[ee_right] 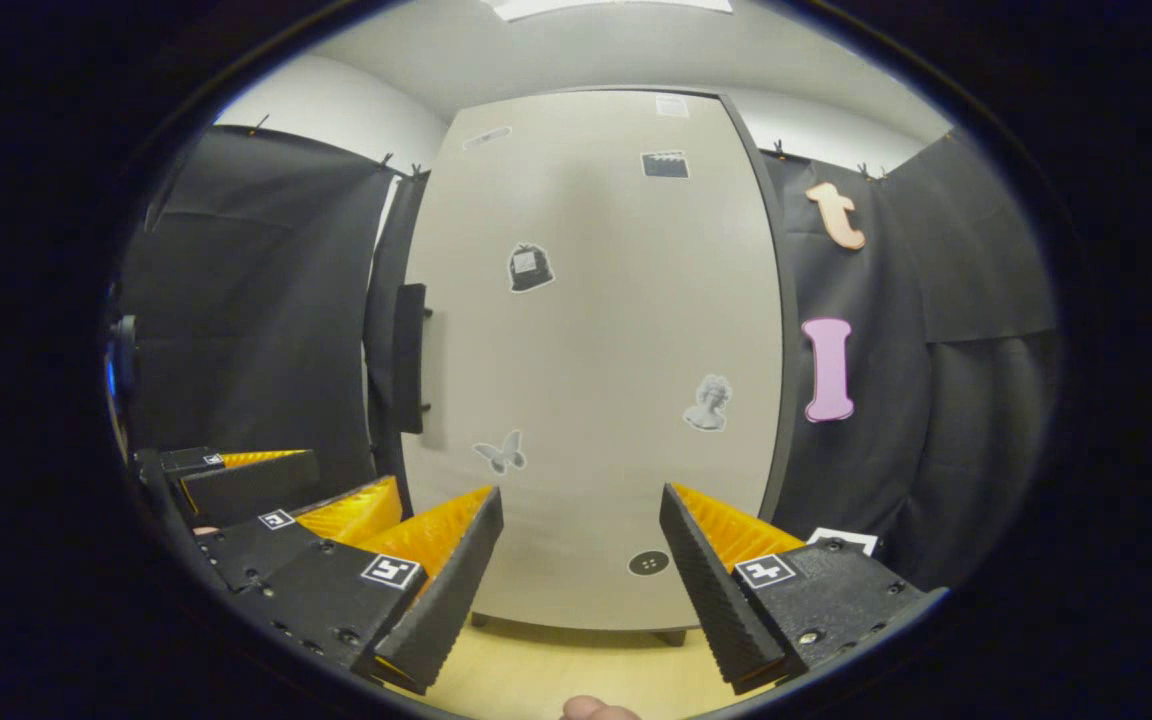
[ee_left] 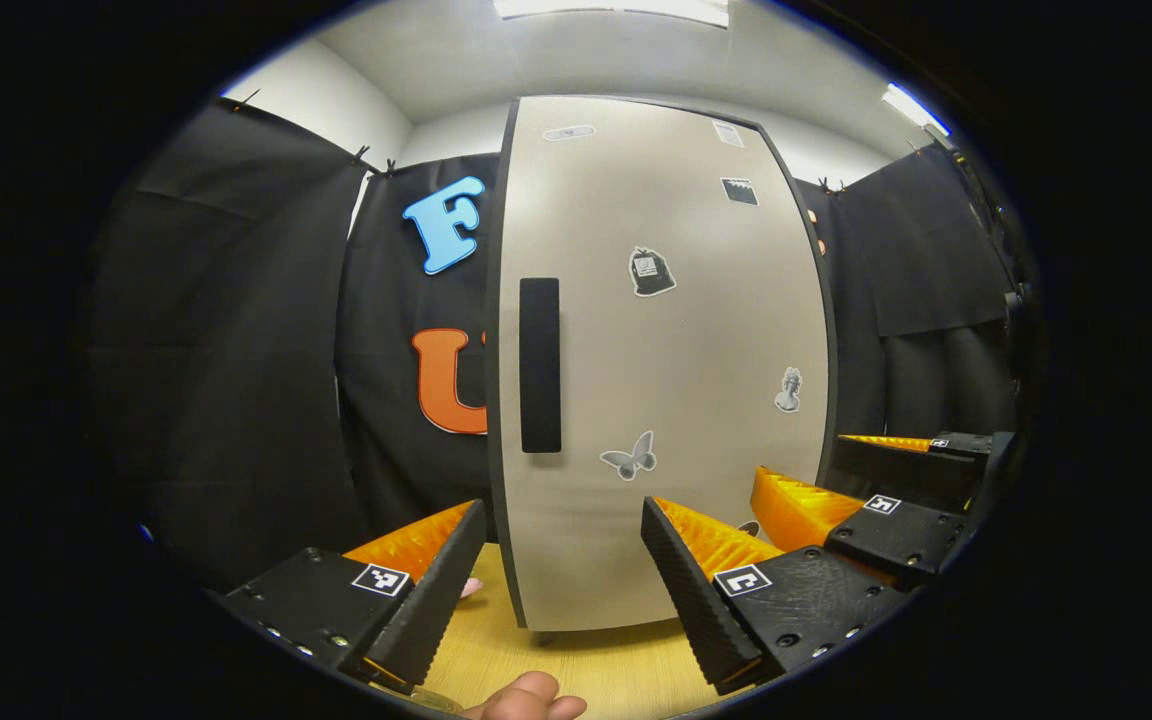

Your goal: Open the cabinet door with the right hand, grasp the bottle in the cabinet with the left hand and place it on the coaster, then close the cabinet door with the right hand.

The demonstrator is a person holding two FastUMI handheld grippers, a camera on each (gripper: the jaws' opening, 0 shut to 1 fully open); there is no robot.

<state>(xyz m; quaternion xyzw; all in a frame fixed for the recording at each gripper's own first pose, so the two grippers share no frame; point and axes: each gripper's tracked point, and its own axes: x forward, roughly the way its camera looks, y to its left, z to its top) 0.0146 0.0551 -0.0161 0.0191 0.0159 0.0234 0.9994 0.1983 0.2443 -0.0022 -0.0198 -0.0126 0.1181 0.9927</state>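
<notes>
The cabinet door (ee_left: 676,400) is a tall pale panel with several stickers and stands shut, so the inside is hidden. Its black vertical handle (ee_left: 540,365) runs along the door's left edge. My left gripper (ee_left: 561,595) is open a short way in front of the door's lower part, with nothing between its fingers. In the right gripper view the same door (ee_right: 596,380) faces me, its handle (ee_right: 410,358) seen side-on at the left edge. My right gripper (ee_right: 581,590) is open and empty before the door's lower middle. Both grippers stand side by side, apart from the door.
The cabinet stands on a light wooden table (ee_left: 596,670). A fingertip (ee_left: 528,700) shows at the bottom edge. A small pink thing (ee_left: 472,587) peeks out beside my left finger. The right gripper (ee_left: 851,480) is off to the right, the left gripper (ee_right: 286,490) off to the left.
</notes>
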